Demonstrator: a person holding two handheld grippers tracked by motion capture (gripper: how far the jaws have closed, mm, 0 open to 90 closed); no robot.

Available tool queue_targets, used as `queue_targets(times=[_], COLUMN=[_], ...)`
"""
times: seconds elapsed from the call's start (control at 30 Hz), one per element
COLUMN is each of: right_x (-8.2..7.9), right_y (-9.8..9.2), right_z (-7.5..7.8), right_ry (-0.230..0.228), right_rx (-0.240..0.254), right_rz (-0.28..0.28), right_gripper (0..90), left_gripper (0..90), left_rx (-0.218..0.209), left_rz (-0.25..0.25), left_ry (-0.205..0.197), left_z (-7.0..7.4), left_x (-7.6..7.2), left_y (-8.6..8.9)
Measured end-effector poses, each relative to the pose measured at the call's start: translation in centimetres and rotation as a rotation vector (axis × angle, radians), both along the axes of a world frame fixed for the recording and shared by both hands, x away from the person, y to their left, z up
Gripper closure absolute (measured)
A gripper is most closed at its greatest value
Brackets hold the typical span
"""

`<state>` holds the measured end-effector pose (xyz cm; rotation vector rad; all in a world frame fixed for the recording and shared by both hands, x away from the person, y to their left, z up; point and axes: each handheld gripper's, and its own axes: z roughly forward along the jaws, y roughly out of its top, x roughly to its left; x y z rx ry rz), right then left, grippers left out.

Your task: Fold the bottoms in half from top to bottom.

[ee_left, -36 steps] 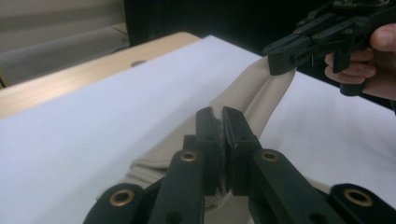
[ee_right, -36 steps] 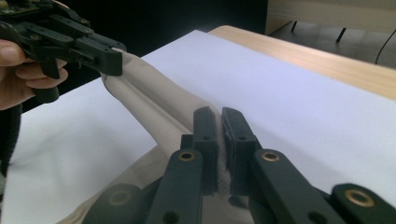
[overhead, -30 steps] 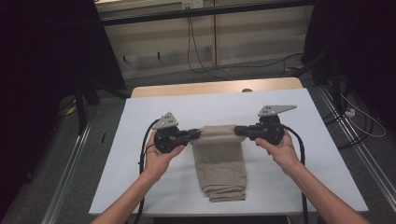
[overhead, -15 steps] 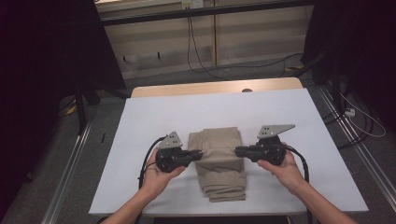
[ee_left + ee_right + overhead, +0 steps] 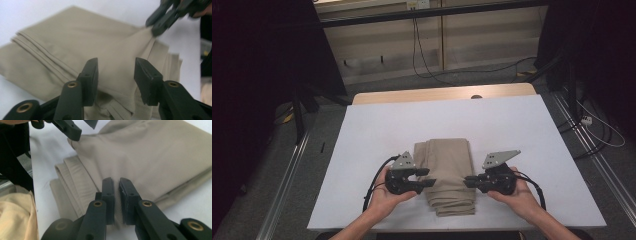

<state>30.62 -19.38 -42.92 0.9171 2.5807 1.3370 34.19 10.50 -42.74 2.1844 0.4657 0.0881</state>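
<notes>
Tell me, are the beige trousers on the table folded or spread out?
Folded: the beige trousers lie as a compact stacked rectangle on the white table, layered edges showing at the near end.

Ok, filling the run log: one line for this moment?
left tongs: just opened, off cloth | right tongs: shut on folded beige trousers | white table

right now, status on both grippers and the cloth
Left gripper just opened over folded tan cloth, pads off. Right gripper pinching its edge. Nothing in the way.

surface: white-covered bench (image 5: 377, 130) | on it: folded beige trousers (image 5: 447, 165), near front edge, lying flat
</notes>
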Motion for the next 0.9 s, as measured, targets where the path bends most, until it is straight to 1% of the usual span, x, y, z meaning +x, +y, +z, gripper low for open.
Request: queue_targets(times=[0.03,0.07,0.1,0.13,0.17,0.23,0.3,0.33,0.37,0.4,0.43,0.47,0.6,0.67,0.7,0.77,0.8,0.83,0.87,0.9], right_x=[-0.2,-0.5,-0.7,-0.9,-1.2,-1.7,-2.1,-2.3,-2.5,-2.7,-3.0,-3.2,-4.0,-4.5,-4.7,-5.0,-5.1,-5.1,-5.0,-5.0], right_y=[-0.1,-0.2,-0.3,-0.4,-0.4,-0.4,-0.2,-0.2,-0.2,-0.1,-0.1,-0.1,0.1,0.1,0.2,0.3,0.3,0.4,0.5,0.5], right_z=[-0.1,-0.2,-0.4,-0.6,-0.7,-0.9,-0.9,-0.8,-0.7,-0.7,-0.6,-0.6,-0.6,-0.8,-0.9,-1.2,-1.4,-1.5,-1.7,-1.7], right_ry=[0.004,0.002,0.006,0.014,0.017,0.017,0.009,0.01,0.013,0.009,0.005,0.007,-0.003,0.006,0.004,0.007,0.013,0.018,0.019,0.03], right_rx=[-0.008,-0.019,-0.023,-0.023,-0.028,-0.037,-0.052,-0.048,-0.045,-0.048,-0.05,-0.046,-0.052,-0.049,-0.058,-0.066,-0.069,-0.081,-0.085,-0.077], right_rz=[0.004,0.004,0.002,0.002,0.003,0.015,0.028,0.028,0.027,0.034,0.034,0.04,0.052,0.047,0.053,0.051,0.052,0.053,0.054,0.054], right_gripper=[83.8,83.8,84.0,84.9,85.0,87.9,88.4,88.5,88.6,88.6,88.7,88.7,88.6,88.5,88.2,86.0,81.4,76.2,73.8,73.3], left_gripper=[59.5,67.8,76.0,82.0,87.1,88.9,89.5,89.7,89.7,89.7,89.7,89.7,89.7,89.7,89.6,89.3,88.9,88.4,87.9,87.9], left_rx=[0.013,0.011,0.025,0.043,0.052,0.061,0.06,0.055,0.042,0.035,0.034,0.024,0.032,0.04,0.047,0.044,0.042,0.057,0.08,0.091], left_rz=[-0.022,-0.049,-0.068,-0.077,-0.093,-0.096,-0.091,-0.087,-0.085,-0.094,-0.092,-0.09,-0.104,-0.117,-0.118,-0.113,-0.108,-0.118,-0.12,-0.116], left_ry=[0.005,0.017,0.022,0.007,0.007,0.008,0.022,0.025,0.031,0.036,0.038,0.047,0.08,0.084,0.084,0.092,0.098,0.104,0.097,0.094], left_z=[-0.2,-0.3,-0.3,-0.2,-0.2,-0.2,-0.2,0.0,0.1,0.3,0.4,0.4,-0.2,-0.3,-0.4,-0.6,-0.8,-0.9,-1.1,-1.2], left_x=[-0.3,-0.6,-1.0,-1.4,-1.8,-2.3,-2.7,-2.9,-3.2,-3.4,-3.6,-3.8,-4.4,-4.8,-4.9,-5.0,-5.0,-4.9,-4.8,-4.9], left_y=[-0.2,-0.3,-0.4,-0.5,-0.6,-0.6,-0.6,-0.4,-0.3,-0.2,0.0,0.1,0.0,0.0,0.0,0.2,0.2,0.2,0.0,-0.4])
